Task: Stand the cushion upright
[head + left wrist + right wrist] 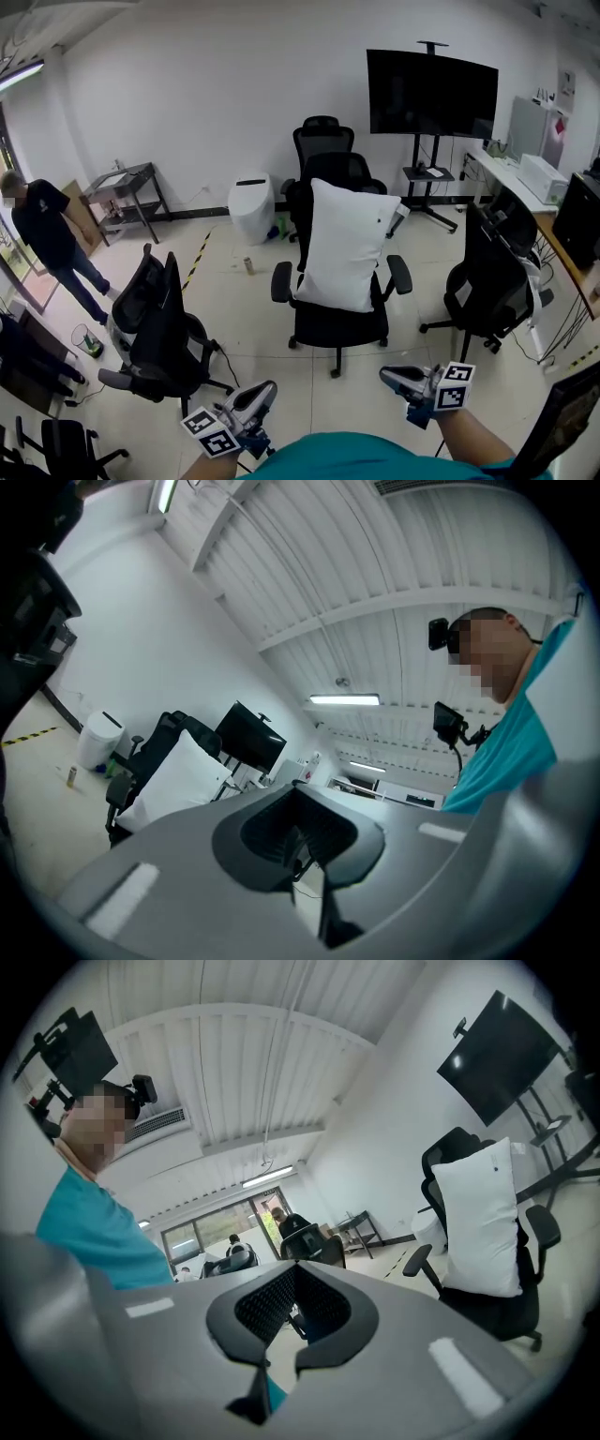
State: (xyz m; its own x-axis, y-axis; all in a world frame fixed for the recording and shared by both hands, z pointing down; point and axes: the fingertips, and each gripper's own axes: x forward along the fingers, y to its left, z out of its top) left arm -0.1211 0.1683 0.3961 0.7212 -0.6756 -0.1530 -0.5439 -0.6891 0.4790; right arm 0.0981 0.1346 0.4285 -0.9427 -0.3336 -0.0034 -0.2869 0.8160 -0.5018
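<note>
A white cushion point(345, 246) stands upright on the seat of a black office chair point(337, 325), leaning against its backrest in the middle of the room. It also shows at the left of the left gripper view as the cushion point(178, 771) and at the right of the right gripper view as the cushion point(483, 1218). My left gripper point(262, 394) and right gripper point(388, 377) are low in the head view, close to my body and well apart from the chair. Both are shut with nothing between the jaws, as the left gripper point(305, 850) and right gripper point(295, 1321) show in their own views.
A black chair point(159, 328) stands to the left and another point(487, 281) to the right. A third chair point(322, 141) is behind the cushion's chair. At the back are a TV on a stand point(431, 92) and a white bin point(251, 206). A person point(47, 234) stands far left. A desk point(562, 248) runs along the right.
</note>
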